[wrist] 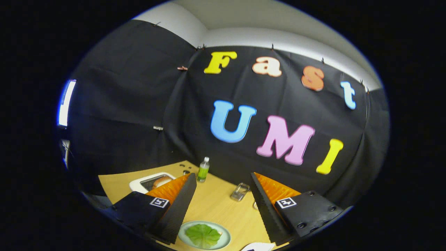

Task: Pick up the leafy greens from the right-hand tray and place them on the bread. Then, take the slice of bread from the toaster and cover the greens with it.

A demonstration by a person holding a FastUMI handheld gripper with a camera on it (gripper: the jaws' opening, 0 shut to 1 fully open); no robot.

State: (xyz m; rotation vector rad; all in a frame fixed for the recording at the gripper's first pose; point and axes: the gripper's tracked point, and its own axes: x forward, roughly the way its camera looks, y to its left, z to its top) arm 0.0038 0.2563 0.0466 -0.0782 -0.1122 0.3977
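1. The hand-held gripper (pixel 223 190) is held above the worktop (pixel 216 205), fingers spread wide with nothing between them; it grips nothing.
2. The greens (pixel 203 235) lie flat on a pale plate (pixel 225 240), low between the two fingers. A yellowish edge beside the leaf may be the bread; I cannot confirm it. If so, the first step appears done.
3. A white appliance (pixel 139 183), probably the toaster, stands beyond the left finger with a brownish item, perhaps the slice, showing in its opening. The finger partly hides it.
4. A green bottle (pixel 203 169) stands at the far edge of the worktop, and a small clear container (pixel 240 191) lies ahead of the right finger; neither belongs to the task.
5. Judgement: the open, raised posture suits travel towards the appliance for the covering slice.
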